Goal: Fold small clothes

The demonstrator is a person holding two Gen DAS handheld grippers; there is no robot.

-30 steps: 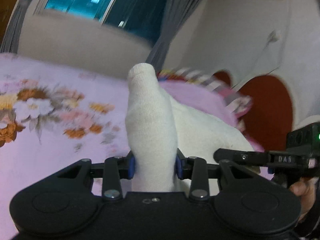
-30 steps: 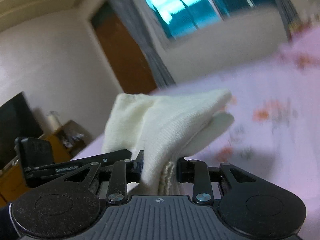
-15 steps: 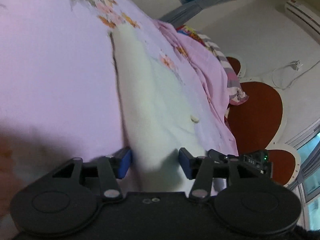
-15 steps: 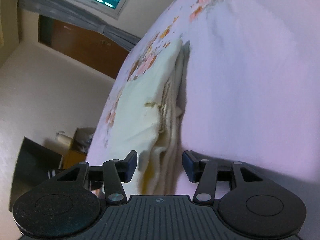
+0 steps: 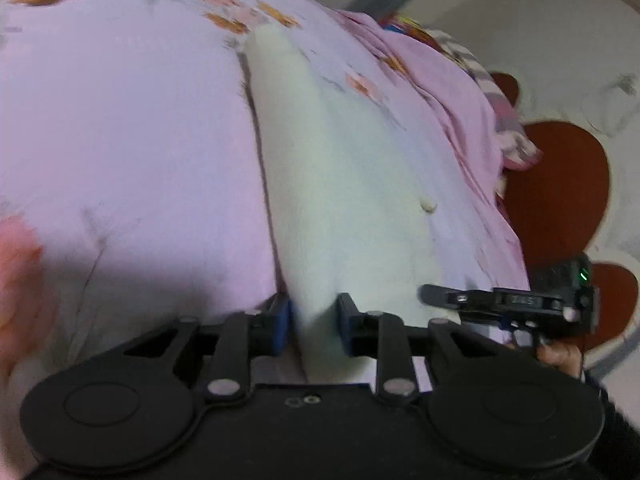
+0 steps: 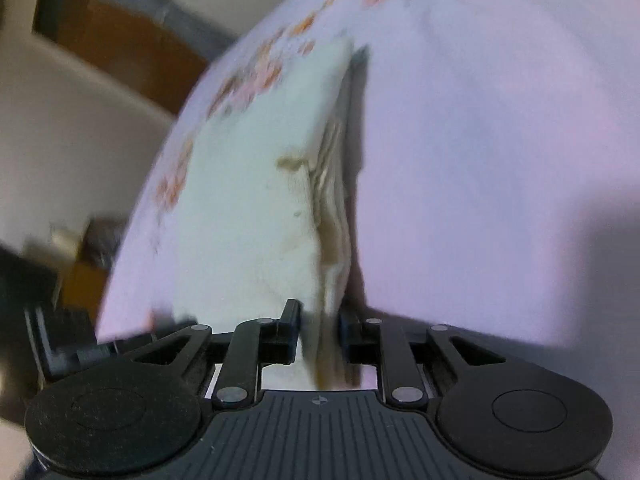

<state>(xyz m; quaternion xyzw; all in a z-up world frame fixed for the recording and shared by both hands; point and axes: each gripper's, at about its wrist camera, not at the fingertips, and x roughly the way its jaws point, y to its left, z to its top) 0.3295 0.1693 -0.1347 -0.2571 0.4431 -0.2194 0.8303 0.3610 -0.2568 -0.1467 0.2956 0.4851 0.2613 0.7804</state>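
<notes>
A cream knitted garment [image 5: 360, 200] lies folded flat on the pink floral bedsheet [image 5: 120, 140]. My left gripper [image 5: 312, 326] sits low at its near end; its jaws are closing, and the blue pads touch the thick left fold between them. In the right wrist view the same garment [image 6: 248, 200] shows its layered, stained right edge. My right gripper [image 6: 320, 330] is closing too, with that stacked edge between its pads. Seen from the left wrist, the right tool's body [image 5: 520, 304] hovers at the garment's right side.
A crumpled pink cover [image 5: 460, 100] is heaped at the head of the bed by a red-brown headboard [image 5: 560, 192]. A hand [image 5: 560, 356] grips the right tool. Beyond the bed's left edge are a brown door [image 6: 120, 52] and low furniture [image 6: 80, 248].
A second ago both grippers held the garment up in the air. It then came down onto the bed with both jaws spread, and now both jaws have narrowed onto its edges.
</notes>
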